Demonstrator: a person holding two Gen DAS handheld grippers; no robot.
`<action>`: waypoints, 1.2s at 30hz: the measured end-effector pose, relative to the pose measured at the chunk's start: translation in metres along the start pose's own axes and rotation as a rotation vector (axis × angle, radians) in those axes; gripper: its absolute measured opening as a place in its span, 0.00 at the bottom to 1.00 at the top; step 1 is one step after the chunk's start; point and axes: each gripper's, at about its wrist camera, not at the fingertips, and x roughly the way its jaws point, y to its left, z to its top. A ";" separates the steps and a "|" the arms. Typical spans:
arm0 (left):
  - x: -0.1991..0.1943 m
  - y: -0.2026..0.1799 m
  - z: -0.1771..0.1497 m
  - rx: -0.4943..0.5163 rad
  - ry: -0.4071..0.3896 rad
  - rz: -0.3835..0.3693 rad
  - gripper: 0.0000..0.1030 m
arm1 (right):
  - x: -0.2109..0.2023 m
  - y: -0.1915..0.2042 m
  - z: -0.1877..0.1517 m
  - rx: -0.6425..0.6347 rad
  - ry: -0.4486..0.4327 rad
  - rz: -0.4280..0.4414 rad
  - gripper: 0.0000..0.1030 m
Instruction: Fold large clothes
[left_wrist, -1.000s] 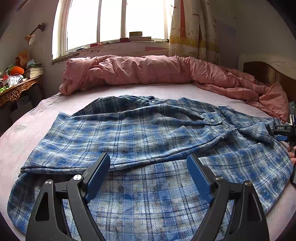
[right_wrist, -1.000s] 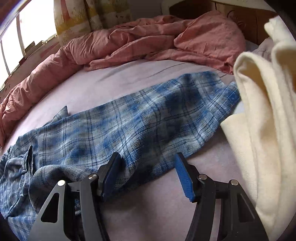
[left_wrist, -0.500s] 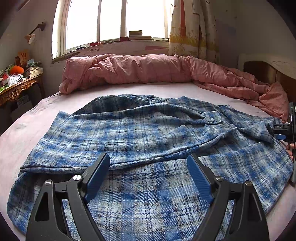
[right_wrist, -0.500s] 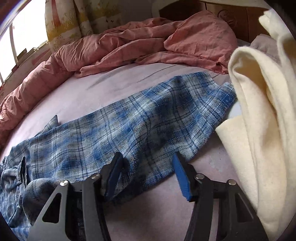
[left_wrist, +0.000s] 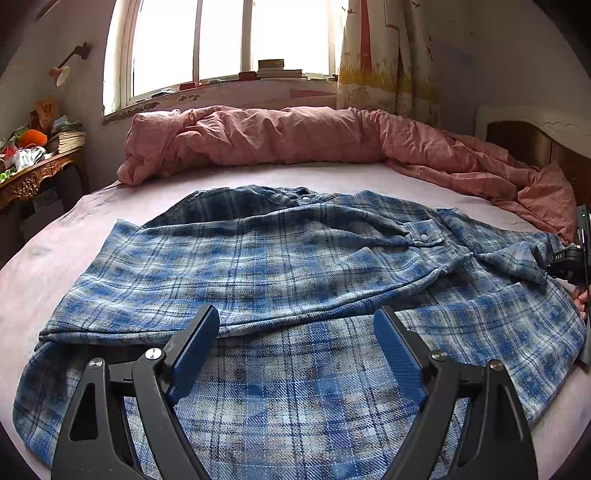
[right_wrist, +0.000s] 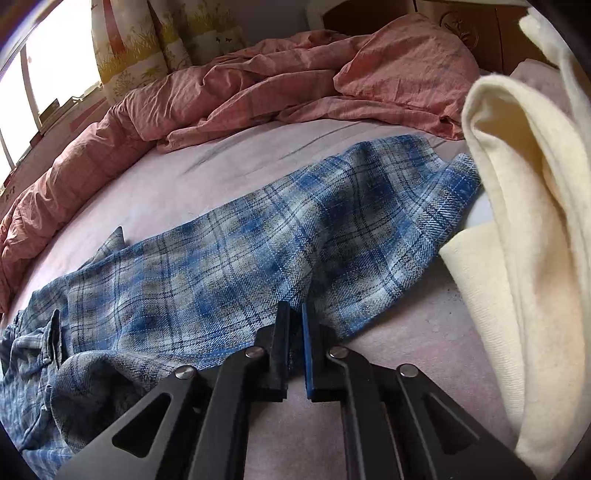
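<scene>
A blue plaid shirt (left_wrist: 295, 258) lies spread on the pink bed sheet (left_wrist: 55, 251), collar toward the window, its left sleeve folded across the chest. My left gripper (left_wrist: 295, 317) hovers open over the lower front panel, nothing between its fingers. In the right wrist view the shirt's other sleeve (right_wrist: 332, 221) stretches out toward the headboard. My right gripper (right_wrist: 295, 314) has its jaws closing to a pinch on the sleeve's near edge, and a fold of plaid cloth sits between the pads. The right gripper's body (left_wrist: 567, 258) shows at the left wrist view's right edge.
A crumpled pink duvet (left_wrist: 295, 136) runs along the far side of the bed and down to the headboard (left_wrist: 535, 136). A cream garment (right_wrist: 524, 221) lies heaped beside the sleeve's cuff. A cluttered carved side table (left_wrist: 33, 177) stands left of the bed.
The right gripper's jaws went from wide apart over the sleeve's edge to closed on it. The left gripper and the shirt's body have not moved.
</scene>
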 end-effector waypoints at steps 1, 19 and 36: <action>0.000 0.000 0.000 0.000 0.000 0.000 0.82 | -0.001 0.000 0.000 -0.001 -0.002 0.004 0.04; -0.002 -0.007 -0.002 0.021 -0.010 0.003 0.82 | -0.138 0.156 -0.062 -0.452 -0.210 0.336 0.00; -0.002 -0.008 0.000 0.025 0.000 -0.006 0.82 | 0.000 0.001 0.010 0.454 -0.055 -0.434 0.65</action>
